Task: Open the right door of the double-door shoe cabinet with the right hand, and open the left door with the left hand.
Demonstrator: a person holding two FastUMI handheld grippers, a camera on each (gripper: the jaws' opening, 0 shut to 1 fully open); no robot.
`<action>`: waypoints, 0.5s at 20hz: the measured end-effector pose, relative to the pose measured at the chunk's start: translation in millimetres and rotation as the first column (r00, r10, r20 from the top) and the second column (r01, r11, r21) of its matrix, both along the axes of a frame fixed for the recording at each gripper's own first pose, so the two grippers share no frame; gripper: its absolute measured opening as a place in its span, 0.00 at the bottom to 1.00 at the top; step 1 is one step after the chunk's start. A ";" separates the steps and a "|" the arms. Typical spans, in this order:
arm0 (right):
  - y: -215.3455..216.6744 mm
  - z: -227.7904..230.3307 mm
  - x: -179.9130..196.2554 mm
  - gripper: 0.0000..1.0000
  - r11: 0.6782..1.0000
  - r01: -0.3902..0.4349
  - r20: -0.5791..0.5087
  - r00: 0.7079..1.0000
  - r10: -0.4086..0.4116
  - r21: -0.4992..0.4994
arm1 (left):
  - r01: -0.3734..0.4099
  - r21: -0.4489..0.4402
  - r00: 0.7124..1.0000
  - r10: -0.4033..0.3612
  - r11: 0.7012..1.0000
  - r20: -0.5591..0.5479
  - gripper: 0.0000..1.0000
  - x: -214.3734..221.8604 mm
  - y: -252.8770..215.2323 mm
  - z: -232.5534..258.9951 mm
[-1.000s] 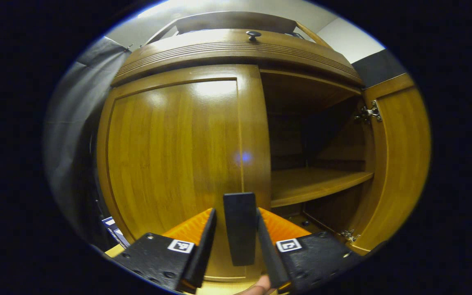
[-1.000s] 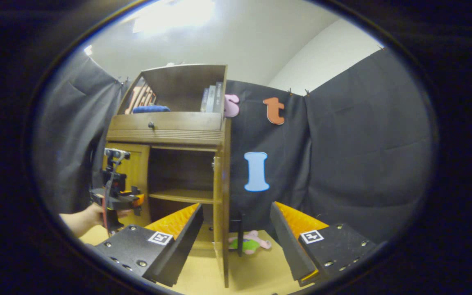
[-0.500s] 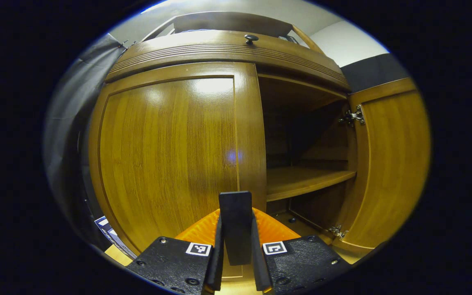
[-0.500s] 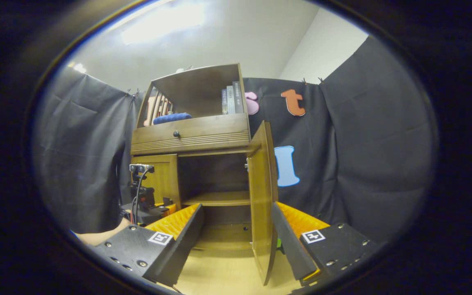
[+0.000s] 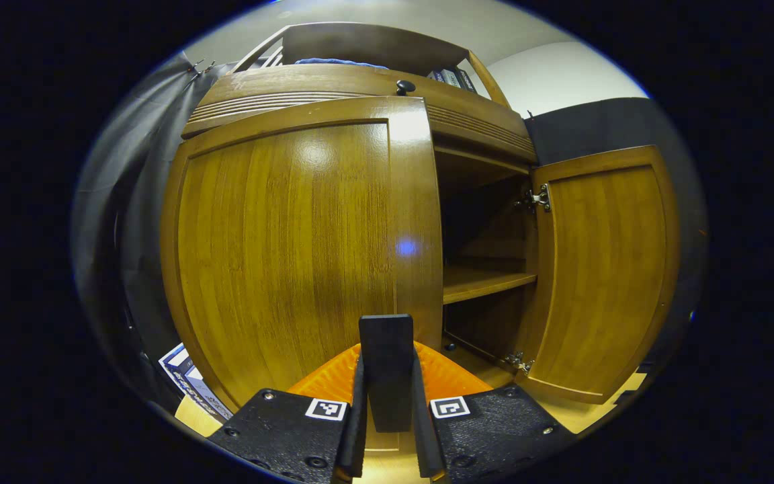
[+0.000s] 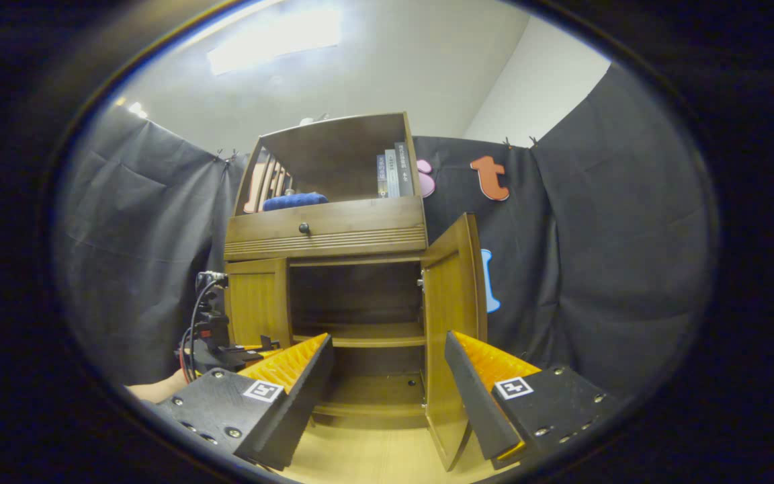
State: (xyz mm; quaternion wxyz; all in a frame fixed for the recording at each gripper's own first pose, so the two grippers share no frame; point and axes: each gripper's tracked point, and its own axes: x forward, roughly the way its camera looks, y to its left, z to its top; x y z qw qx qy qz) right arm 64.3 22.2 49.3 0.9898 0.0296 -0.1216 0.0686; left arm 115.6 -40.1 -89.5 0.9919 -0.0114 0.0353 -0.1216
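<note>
The wooden shoe cabinet (image 6: 333,235) stands against the booth wall. Its left door (image 5: 286,249) is nearly closed, its top edge standing slightly proud of the drawer front. My left gripper (image 5: 388,386) is shut on the door's upright black handle (image 5: 387,336), with a finger pressed on each side. In the right gripper view the left gripper (image 6: 226,349) and a hand sit at the left door (image 6: 256,302). The right door (image 5: 602,275) hangs wide open. My right gripper (image 6: 388,338) is open and holds nothing, set back from the right door (image 6: 451,323).
Inside the cabinet, a shelf (image 5: 481,282) spans the open right half. A drawer with a dark knob (image 5: 404,87) runs above the doors. Books (image 6: 394,168) and a blue cloth (image 6: 295,200) sit on top. A printed box (image 5: 182,376) lies at the lower left, on a wooden floor (image 6: 373,457).
My left gripper closed on the left door's handle, and the door's edge has come slightly outward. My right gripper drew back from the right door, which now stands wide open.
</note>
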 end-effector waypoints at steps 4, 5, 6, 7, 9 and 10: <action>8.8 -2.1 0.2 0.99 1.000 -0.015 -0.002 1.000 0.015 -0.009 | 0.039 0.000 0.999 -0.039 0.999 0.006 0.31 -26.5 6.7 3.3; 11.1 -2.1 -0.7 0.99 1.000 -0.018 0.000 1.000 0.018 -0.011 | 0.048 0.002 0.999 -0.048 0.999 0.011 0.31 -32.3 9.4 3.9; 15.2 -2.0 -0.2 0.99 1.000 -0.022 0.001 1.000 0.022 -0.011 | 0.056 0.003 0.998 -0.056 0.998 0.016 0.32 -38.2 12.1 4.9; 19.4 -1.6 1.6 0.99 1.000 -0.026 0.001 1.000 0.026 -0.010 | 0.059 0.008 0.998 -0.059 0.998 0.014 0.31 -44.3 15.4 4.3; 24.9 -2.9 2.4 0.98 0.999 -0.033 0.004 0.999 0.033 -0.013 | 0.053 0.026 0.999 -0.054 0.998 0.008 0.32 -56.0 22.8 4.8; 27.7 -2.6 1.6 0.98 0.999 -0.031 0.006 0.999 0.031 -0.017 | 0.047 0.033 0.999 -0.048 0.998 0.004 0.31 -61.8 27.2 5.4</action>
